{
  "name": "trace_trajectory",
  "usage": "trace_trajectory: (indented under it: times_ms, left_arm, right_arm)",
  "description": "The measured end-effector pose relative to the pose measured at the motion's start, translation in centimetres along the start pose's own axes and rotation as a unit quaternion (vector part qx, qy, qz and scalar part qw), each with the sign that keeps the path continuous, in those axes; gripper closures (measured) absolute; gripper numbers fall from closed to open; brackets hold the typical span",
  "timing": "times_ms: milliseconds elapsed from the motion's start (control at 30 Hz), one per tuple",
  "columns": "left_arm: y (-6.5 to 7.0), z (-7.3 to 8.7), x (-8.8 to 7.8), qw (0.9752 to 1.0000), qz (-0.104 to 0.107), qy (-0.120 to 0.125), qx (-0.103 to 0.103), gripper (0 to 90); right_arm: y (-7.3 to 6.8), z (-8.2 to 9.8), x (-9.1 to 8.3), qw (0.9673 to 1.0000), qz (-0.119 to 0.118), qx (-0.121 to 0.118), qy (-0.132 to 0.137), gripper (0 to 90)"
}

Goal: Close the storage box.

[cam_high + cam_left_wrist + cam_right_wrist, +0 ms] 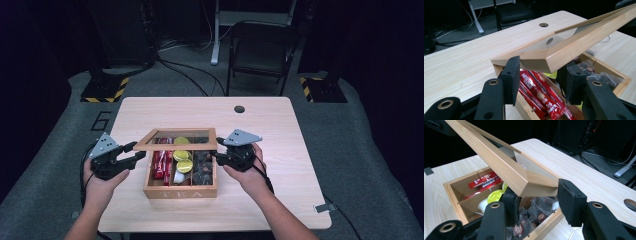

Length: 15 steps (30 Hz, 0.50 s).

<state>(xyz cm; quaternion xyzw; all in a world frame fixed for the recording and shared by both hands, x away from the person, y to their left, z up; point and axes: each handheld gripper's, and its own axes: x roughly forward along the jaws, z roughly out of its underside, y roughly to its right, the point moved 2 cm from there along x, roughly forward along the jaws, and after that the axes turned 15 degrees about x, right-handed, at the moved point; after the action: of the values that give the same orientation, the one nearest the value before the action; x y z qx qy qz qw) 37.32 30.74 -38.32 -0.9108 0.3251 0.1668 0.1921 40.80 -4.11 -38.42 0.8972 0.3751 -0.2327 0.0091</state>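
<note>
A wooden tea box (180,192) stands at the table's middle, with its glass-paned lid (175,146) lifted at a slant above it. My left gripper (139,150) is at the lid's front left corner. In the left gripper view the lid corner (549,60) sits between the jaws of that gripper (542,63), pads against the wood. My right gripper (219,150) holds the front right corner; its own view shows that corner (534,185) pinched between its pads (539,188). Inside lie red sachets (541,100), yellow capsules (182,161) and dark tea bags (536,215).
The light wooden table (280,130) has a round cable hole (239,108) near its far edge. A black folding chair (260,50) and a desk leg stand on the floor beyond. Cables trail from both grippers toward the table's near edge.
</note>
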Motion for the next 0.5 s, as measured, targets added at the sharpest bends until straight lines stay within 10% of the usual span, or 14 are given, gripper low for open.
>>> trace_trajectory:
  times_ms: [500]
  left_arm:
    - [1.5,2.1,-0.2,0.9999,0.008,-0.009,-0.002,53.2]
  right_arm:
    - [-0.4,2.6,-0.7,0.9997,-0.015,0.004,-0.019,54.3]
